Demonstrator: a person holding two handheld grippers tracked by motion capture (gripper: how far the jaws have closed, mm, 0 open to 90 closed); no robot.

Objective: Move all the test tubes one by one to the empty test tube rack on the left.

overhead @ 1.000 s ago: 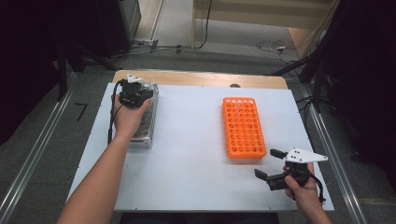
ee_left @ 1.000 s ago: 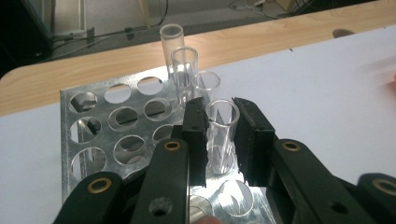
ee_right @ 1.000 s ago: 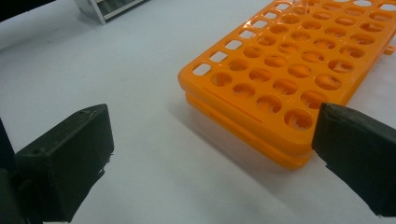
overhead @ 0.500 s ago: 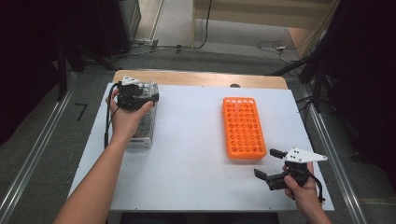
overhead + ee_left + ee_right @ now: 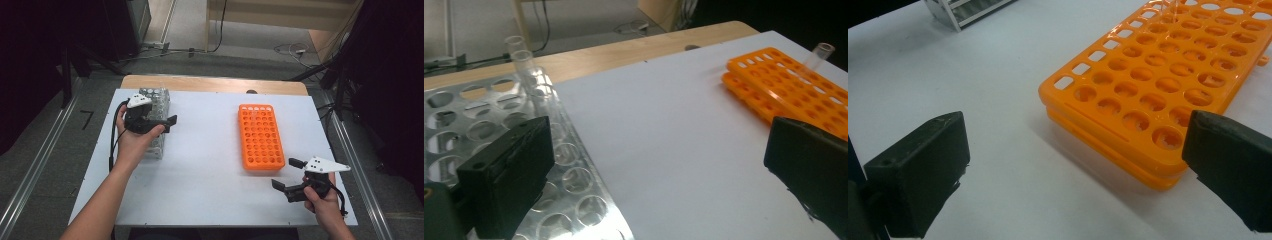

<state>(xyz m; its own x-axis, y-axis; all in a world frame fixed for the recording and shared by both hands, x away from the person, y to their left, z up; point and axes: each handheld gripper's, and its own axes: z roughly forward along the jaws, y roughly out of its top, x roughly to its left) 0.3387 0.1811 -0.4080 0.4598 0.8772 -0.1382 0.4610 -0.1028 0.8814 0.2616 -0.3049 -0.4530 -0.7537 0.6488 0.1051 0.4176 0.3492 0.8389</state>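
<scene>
Left gripper [image 5: 162, 122] wide above metal rack [image 5: 155, 100]

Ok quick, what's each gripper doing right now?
Left gripper: fingers just opened wide, empty, over the clear rack.
Right gripper: open, empty, near the orange rack.

Metal rack [image 5: 152, 120] at table's [image 5: 210, 165] left, plastic rack [image 5: 260, 136] right, well apart.

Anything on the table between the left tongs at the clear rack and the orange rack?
Nothing visible. The left tongs are open and empty over the clear rack; the white table across to the orange rack is bare. One tube stands in that rack's far corner.
</scene>
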